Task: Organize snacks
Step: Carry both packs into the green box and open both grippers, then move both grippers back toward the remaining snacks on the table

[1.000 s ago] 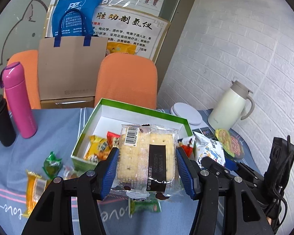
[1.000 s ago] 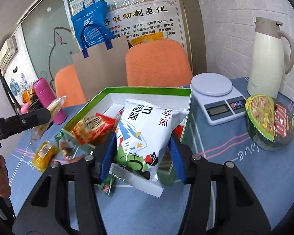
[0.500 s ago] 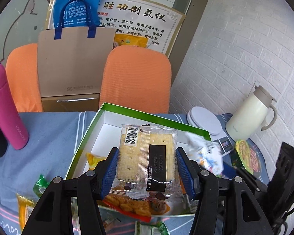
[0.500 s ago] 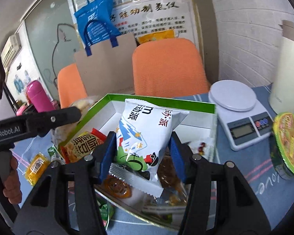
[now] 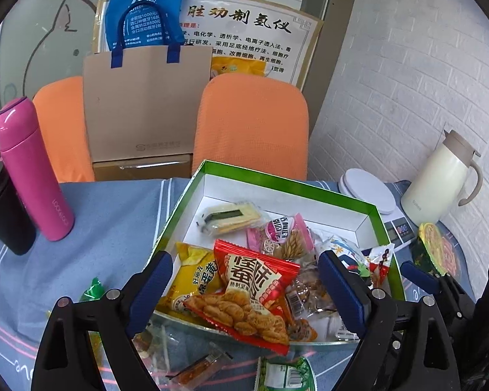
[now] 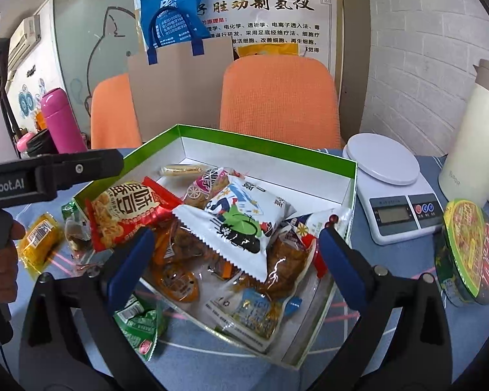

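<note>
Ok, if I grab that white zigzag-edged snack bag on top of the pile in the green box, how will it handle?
The white zigzag-edged snack bag looks puffed, so probably light and squashy. Its glossy film may slip between the tongs. It lies loosely atop other packets in the green-rimmed box, so it should lift freely.

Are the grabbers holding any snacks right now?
No. Both are open and empty: the left hand-held gripper and right hand-held gripper hover over the box.

Green-rimmed white box (image 6: 350,176) lies open, piled with mixed snack packets (image 6: 234,215).
</note>
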A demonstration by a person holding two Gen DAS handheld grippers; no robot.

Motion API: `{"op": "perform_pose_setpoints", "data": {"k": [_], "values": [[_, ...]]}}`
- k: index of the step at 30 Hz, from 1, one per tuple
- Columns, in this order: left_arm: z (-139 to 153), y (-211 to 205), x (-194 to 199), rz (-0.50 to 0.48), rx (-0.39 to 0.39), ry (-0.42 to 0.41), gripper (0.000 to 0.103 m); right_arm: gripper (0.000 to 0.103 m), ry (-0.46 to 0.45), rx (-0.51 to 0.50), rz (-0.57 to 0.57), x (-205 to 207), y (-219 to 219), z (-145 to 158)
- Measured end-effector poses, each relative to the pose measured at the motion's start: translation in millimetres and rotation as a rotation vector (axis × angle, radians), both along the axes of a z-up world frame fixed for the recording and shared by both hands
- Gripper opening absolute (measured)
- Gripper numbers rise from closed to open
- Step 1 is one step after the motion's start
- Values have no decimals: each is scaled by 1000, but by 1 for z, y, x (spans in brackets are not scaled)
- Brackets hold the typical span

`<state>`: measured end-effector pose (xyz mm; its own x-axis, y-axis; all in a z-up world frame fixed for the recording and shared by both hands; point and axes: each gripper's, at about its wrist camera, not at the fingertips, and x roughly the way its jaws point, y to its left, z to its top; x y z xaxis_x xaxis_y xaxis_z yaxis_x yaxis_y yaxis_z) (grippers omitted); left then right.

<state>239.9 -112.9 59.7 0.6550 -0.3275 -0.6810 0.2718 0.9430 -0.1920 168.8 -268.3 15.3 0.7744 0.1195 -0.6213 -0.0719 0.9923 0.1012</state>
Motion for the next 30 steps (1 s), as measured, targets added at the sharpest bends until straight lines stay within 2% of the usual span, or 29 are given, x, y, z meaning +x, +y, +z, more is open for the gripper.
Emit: {"op": "perform_pose_setpoints", "data": {"k": [9, 17, 21, 24, 27, 30], "values": [[13, 7, -30, -7, -2, -36, 93, 101, -48, 20, 3, -28, 7, 20], [15, 23, -64, 24, -13, -77, 93, 102, -70, 2, 20, -64, 13, 19], [3, 46, -84, 67, -30, -58, 93, 102, -65, -9, 10, -84, 13, 10], [-13, 65, -97, 126, -29, -12, 93, 102, -60, 43, -8, -96, 13, 4], [-30, 82, -111, 138, -69, 33, 93, 102, -57, 93, 12, -102, 21, -3], [-41, 96, -126, 142, -84, 52, 93, 102, -15, 57, 65, -98, 38, -9]]}}
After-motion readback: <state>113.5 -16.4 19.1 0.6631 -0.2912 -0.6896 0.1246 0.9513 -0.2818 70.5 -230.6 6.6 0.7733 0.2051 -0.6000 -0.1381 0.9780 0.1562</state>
